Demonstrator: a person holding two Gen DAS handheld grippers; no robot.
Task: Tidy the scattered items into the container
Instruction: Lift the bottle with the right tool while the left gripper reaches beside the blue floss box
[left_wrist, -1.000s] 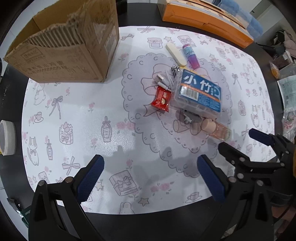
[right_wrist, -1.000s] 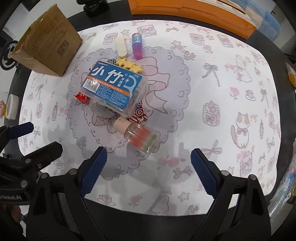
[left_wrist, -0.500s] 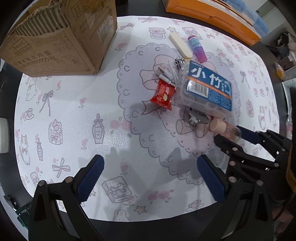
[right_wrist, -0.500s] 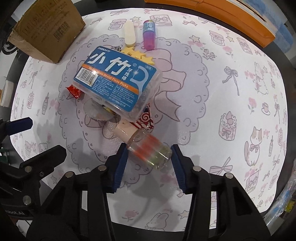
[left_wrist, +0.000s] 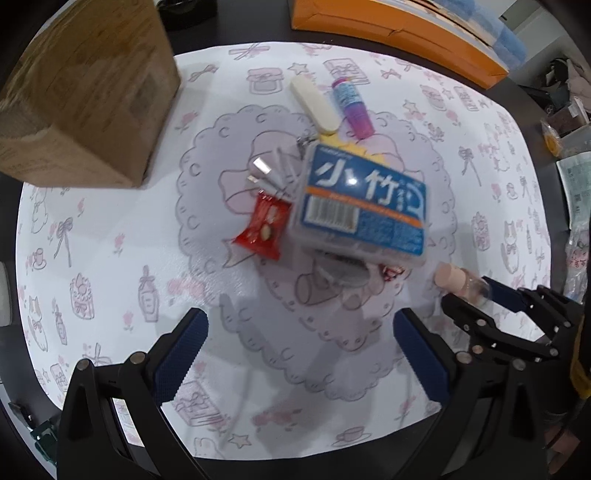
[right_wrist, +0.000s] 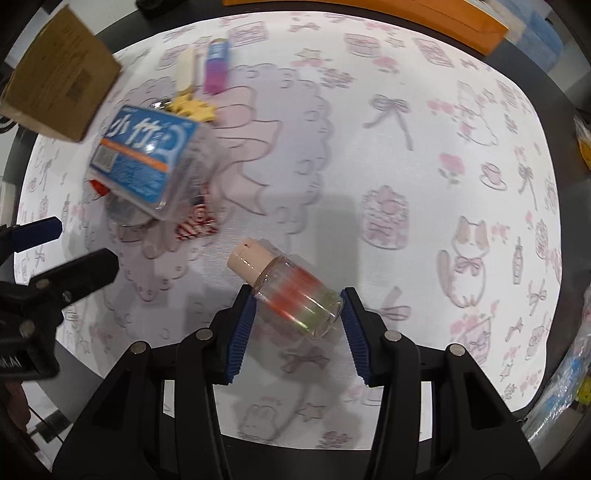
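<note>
**Bottle gripped, pile untouched**

Bottle, clear with a pink cap, lies tilted between the pads of the right gripper, cap pointing up-left. Both blue pads press its glass sides; the grip looks firm. Whether it has left the mat cannot be told.

Left gripper spread wide, holding nothing, hovering over the near part of the mat.

Remaining pile, mid-mat: floss box with blue label, resting on several smaller things; red packet touching its left edge; white cable plugs just above the packet; yellow stars at the box's far edge; nail file and purple tube side by side beyond.

Carton stands at the mat's far-left corner, well apart from the bottle. Its inside is not visible.

Progress, judged: early. One item in hand, none seen delivered. At least six pieces left on the mat.
</note>
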